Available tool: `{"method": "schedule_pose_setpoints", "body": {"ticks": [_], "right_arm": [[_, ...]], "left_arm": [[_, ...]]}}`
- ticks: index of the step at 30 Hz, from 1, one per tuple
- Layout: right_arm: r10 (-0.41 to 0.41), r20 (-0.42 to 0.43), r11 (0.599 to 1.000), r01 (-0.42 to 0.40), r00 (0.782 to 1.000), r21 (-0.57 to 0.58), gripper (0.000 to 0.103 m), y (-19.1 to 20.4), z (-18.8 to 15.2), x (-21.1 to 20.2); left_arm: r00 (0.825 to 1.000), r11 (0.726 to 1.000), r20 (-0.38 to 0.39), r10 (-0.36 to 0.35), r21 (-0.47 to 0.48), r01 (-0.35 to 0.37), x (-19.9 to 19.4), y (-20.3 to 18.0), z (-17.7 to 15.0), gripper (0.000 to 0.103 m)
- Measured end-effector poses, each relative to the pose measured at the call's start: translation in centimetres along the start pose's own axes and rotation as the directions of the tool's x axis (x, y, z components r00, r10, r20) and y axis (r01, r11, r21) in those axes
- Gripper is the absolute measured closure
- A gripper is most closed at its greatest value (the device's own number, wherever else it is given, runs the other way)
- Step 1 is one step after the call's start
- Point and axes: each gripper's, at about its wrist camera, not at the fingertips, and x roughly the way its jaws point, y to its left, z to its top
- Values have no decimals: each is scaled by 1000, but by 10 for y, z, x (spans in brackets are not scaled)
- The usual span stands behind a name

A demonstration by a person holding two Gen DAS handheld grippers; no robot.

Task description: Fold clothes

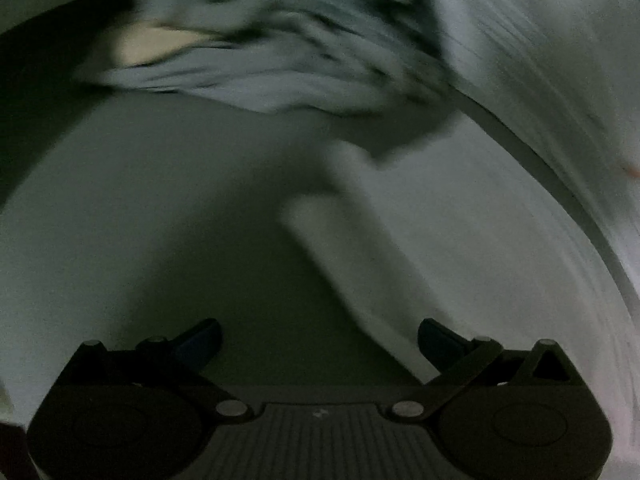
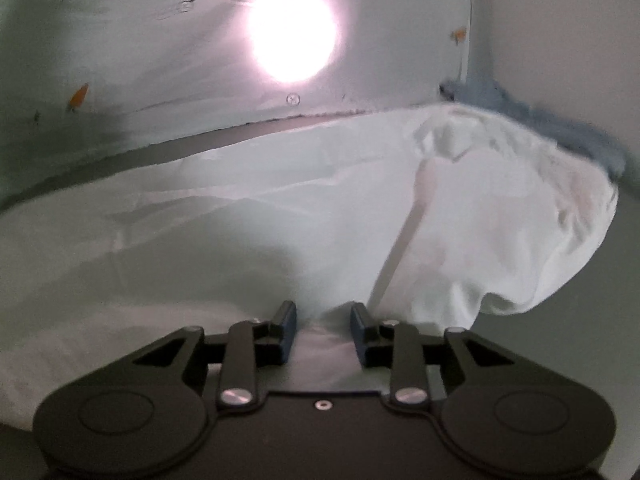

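Right gripper point(image 2: 323, 330) is sitting low over the white garment point(image 2: 280, 208), fingers standing a narrow gap apart with a ridge of cloth lying between the pads but not visibly pinched; left gripper point(image 1: 320, 344) is hanging wide open and empty above a bare pale surface point(image 1: 160, 220), its view smeared by motion blur. The risk: if the right fingers close on so shallow a ridge, they are likely catching one layer only, so it slips or drags the spread askew. Farther off, the garment is bunching against a blue cloth point(image 2: 532, 116) at the patterned wall point(image 2: 120, 60), where a pull could snag it.
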Motion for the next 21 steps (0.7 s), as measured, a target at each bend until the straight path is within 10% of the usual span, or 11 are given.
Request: {"method": "schedule_pose_setpoints", "body": {"ticks": [7,12,21], "right_arm": [[-60,21,997,61,998,-41,67,8,2,1],[-58,21,998,59,998,-35,66,6,2,1],[-56,23,998,57,998,-31,66,7,0,1]], "left_arm": [[995,991,32,-96,-90,98,11,12,29,1],[959,901,79,-273,-328,283,12,31,29,0],[981,939,66,-184,-282,195,19,11,36,4]]}}
